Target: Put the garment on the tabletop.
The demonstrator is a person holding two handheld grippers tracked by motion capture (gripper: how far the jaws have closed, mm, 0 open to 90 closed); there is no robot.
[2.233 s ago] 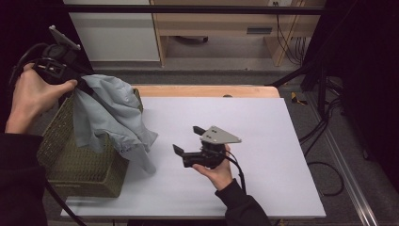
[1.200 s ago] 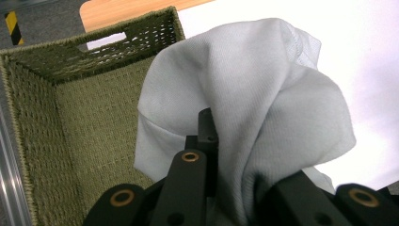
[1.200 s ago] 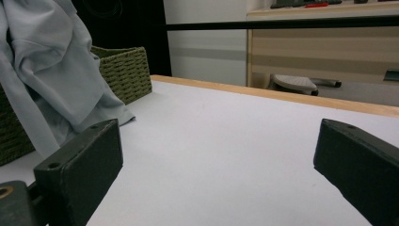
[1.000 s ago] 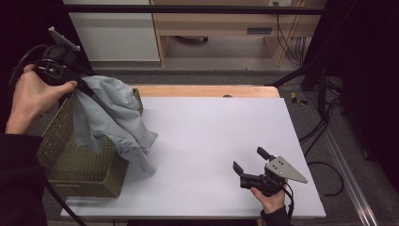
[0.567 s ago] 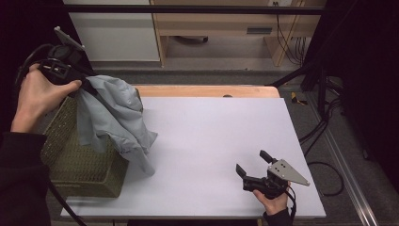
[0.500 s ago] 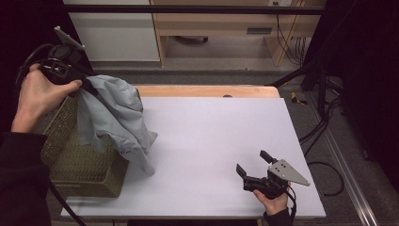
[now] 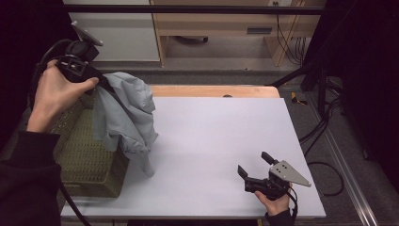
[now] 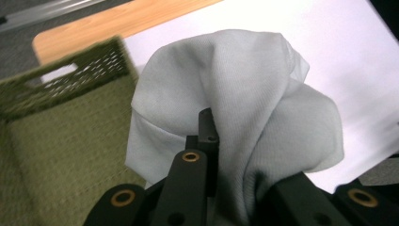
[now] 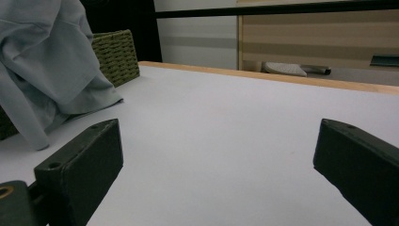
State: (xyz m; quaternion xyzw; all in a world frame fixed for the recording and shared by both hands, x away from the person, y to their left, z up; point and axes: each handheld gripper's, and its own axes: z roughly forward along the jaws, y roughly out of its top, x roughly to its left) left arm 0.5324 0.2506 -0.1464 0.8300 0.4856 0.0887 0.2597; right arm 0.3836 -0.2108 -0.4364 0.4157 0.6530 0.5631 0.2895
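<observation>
The pale grey cloth (image 7: 126, 113), some kind of garment though I cannot tell which, hangs from the left tongs (image 7: 101, 83) above the near right corner of the woven olive basket (image 7: 84, 155). Its long axis runs nearly straight down: the gathered top is pinched at the tongs and the free end points at the table (image 7: 216, 141), where the lowest tail touches or almost touches the white surface just beside the basket's right wall. Most of the fabric drapes outside the basket, over that wall, rather than inside it.

In the left gripper view the cloth (image 8: 235, 108) bunches around the black jaws, which are closed on a fold of it, with the basket's open interior (image 8: 61, 141) lying to the left of the tongs. So the basket sits below and to one side of the grip, and any lowering would, I judge, have to shift that way for the cloth to land inside.

The right tongs (image 7: 254, 165) rest low near the table's front right corner, well apart from the cloth, jaws spread wide and empty. In the right gripper view the cloth (image 9: 51, 66) hangs far off to the left with bare table between. The left hand (image 7: 56, 94) is clearly the nearer one
</observation>
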